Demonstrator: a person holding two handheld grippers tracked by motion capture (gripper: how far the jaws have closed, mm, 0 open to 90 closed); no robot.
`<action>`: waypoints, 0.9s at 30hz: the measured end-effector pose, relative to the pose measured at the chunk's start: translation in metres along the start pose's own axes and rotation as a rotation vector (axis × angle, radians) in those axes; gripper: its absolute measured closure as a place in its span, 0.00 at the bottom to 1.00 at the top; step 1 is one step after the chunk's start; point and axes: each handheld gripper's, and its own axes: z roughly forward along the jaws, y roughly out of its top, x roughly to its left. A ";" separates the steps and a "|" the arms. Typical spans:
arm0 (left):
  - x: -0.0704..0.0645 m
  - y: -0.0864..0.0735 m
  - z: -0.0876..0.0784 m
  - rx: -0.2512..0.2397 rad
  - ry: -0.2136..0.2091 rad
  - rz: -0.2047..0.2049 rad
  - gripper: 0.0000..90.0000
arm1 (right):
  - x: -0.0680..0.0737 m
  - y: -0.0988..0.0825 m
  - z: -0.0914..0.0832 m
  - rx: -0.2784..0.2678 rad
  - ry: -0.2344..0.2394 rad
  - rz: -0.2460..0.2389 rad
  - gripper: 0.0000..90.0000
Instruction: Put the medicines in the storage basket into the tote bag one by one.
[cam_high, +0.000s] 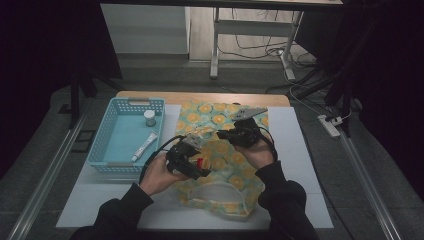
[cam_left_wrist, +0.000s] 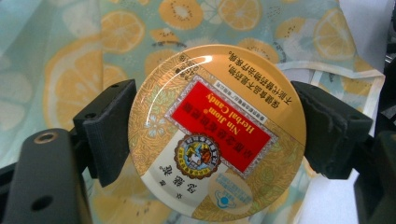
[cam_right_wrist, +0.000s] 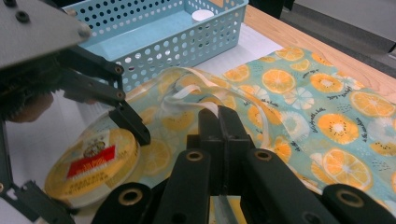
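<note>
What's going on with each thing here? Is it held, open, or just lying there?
Candy tin: lid on, clamped between the jaws of the left hand-held gripper, above the bag.
Right hand-held gripper: shut on the bag's white strap.
Fruit-print bag: lying flat on the table.
Blue basket: open on top, on the table.
Small jar: upright in the basket, capped.
Tube: lying in the basket.

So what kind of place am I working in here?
Probably a lab or workshop recording bench, not a home: a white-topped table, a metal desk frame behind it, and loose cables with a power strip on grey floor.
</note>
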 end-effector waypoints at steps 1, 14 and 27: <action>0.000 0.001 0.002 0.002 -0.002 0.003 0.22 | 0.000 0.000 0.000 0.001 -0.001 0.000 1.00; -0.003 0.017 0.024 0.023 0.023 0.044 0.22 | -0.001 -0.001 0.001 -0.004 -0.006 0.007 1.00; 0.014 0.024 0.051 0.004 0.111 0.018 0.22 | -0.001 -0.001 0.002 0.000 -0.012 -0.002 1.00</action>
